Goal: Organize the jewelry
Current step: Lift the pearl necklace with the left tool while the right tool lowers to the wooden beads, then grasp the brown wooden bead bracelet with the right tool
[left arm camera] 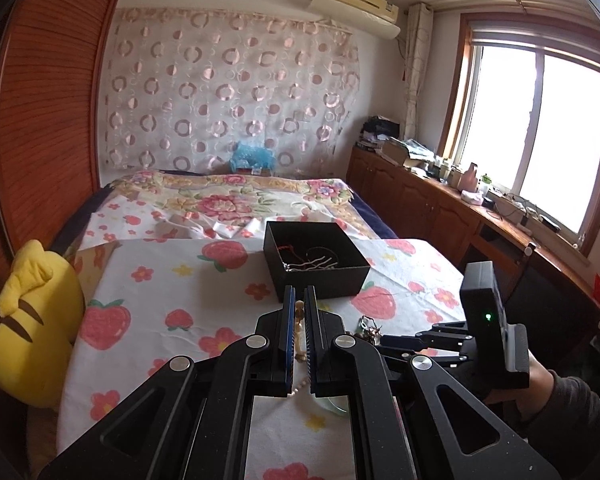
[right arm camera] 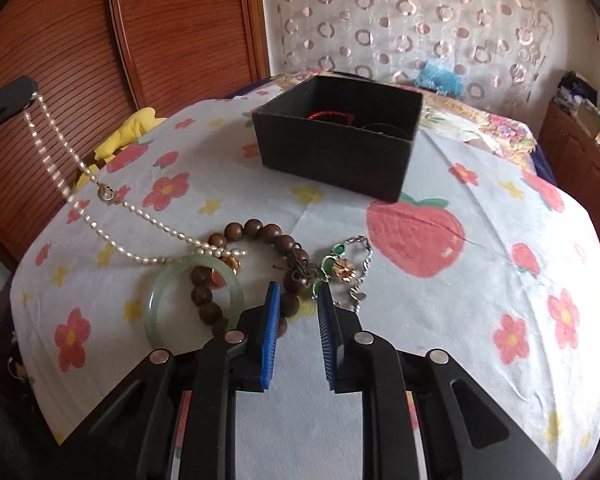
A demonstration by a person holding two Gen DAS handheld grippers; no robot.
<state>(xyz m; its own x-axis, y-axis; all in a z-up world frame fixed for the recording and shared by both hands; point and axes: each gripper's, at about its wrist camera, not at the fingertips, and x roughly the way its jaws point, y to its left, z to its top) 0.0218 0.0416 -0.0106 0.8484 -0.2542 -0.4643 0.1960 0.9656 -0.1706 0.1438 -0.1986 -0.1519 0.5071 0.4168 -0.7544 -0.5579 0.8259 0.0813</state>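
- Right gripper (right arm camera: 299,300): low over the cloth (right arm camera: 460,320), its blue pads apart with nothing between them, tips just short of the jewelry heap.
- Bangle (right arm camera: 156,300): pale green, flat on the cloth, left of the right gripper; wooden beads lie across it.
- Beads (right arm camera: 256,230): a brown wooden bracelet, looped from the bangle round to a knotted tassel beside the right gripper's left pad.
- Chain (right arm camera: 360,264): silver with green stones and a copper-coloured charm, lying just right of the beads.
- Left gripper (left arm camera: 299,298): raised above the cloth, pads drawn close and clamped on the pearls (right arm camera: 100,228).
- Pearls: a white strand hanging from the left gripper at the left edge of the right wrist view; its far end trails on the cloth, touching the bangle and beads.
- Box (right arm camera: 332,152): black, open-topped, on the cloth beyond the heap; it holds a red cord and thin chains.
- Toy (left arm camera: 32,320): yellow plush, at the cloth's left edge.
- Bed (left arm camera: 228,196): floral cover, behind the box.
- Curtain (left arm camera: 228,88): circle-patterned, on the far wall.
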